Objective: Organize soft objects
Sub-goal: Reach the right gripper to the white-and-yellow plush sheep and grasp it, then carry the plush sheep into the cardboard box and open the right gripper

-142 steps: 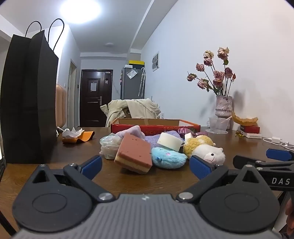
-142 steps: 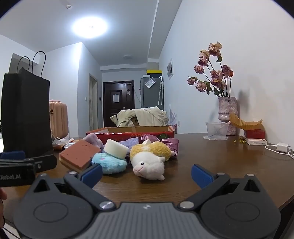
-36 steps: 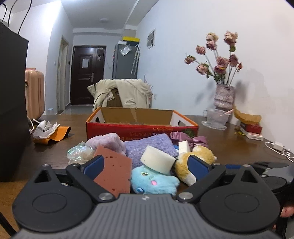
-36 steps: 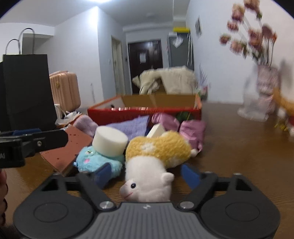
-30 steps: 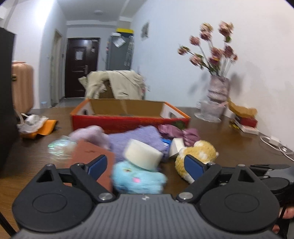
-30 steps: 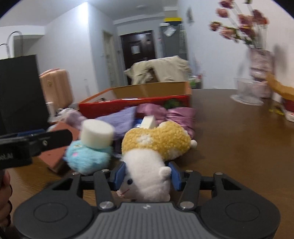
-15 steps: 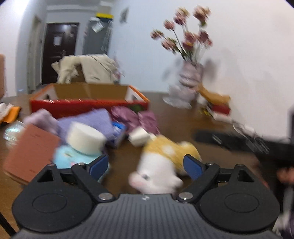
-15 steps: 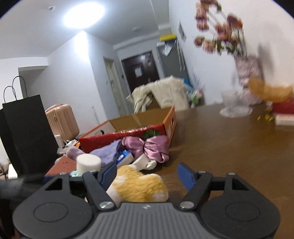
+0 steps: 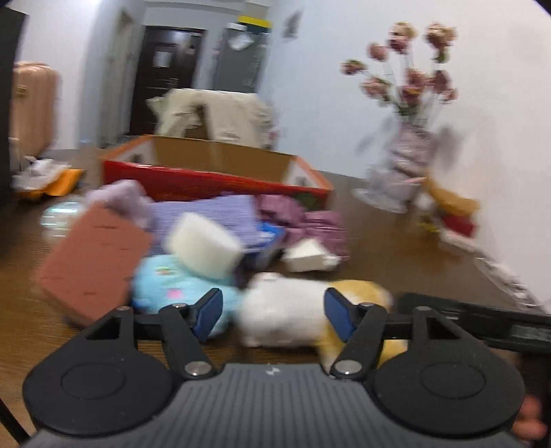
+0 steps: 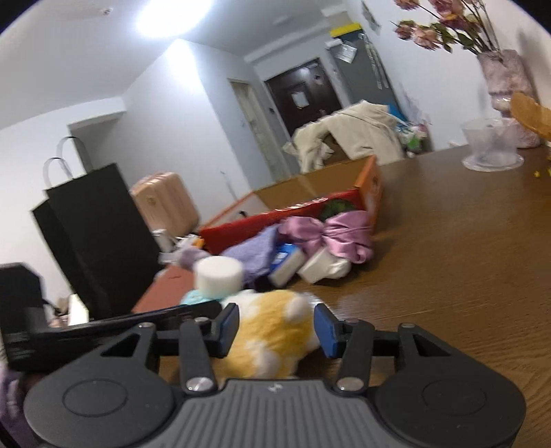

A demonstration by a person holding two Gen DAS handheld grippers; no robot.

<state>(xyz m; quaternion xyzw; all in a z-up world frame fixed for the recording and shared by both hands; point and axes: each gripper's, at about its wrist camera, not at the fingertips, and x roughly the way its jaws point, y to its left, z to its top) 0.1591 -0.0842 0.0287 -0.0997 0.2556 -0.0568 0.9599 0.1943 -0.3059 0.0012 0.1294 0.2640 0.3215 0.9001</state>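
White walls and white ceiling, with one bright ceiling lamp. Dark entrance door at far end of the room. Grey tall cabinet just right of the door, with yellow box on top. Beige coat over chair in front of the door. Pink suitcase left of the door, near the wall. Brown wooden table in foreground.

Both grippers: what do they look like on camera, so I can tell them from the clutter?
Left gripper and right gripper match: black linkage arms with silver pivot screws, blue finger pads, round black discs either side of a grey ribbed housing. No cables visible.
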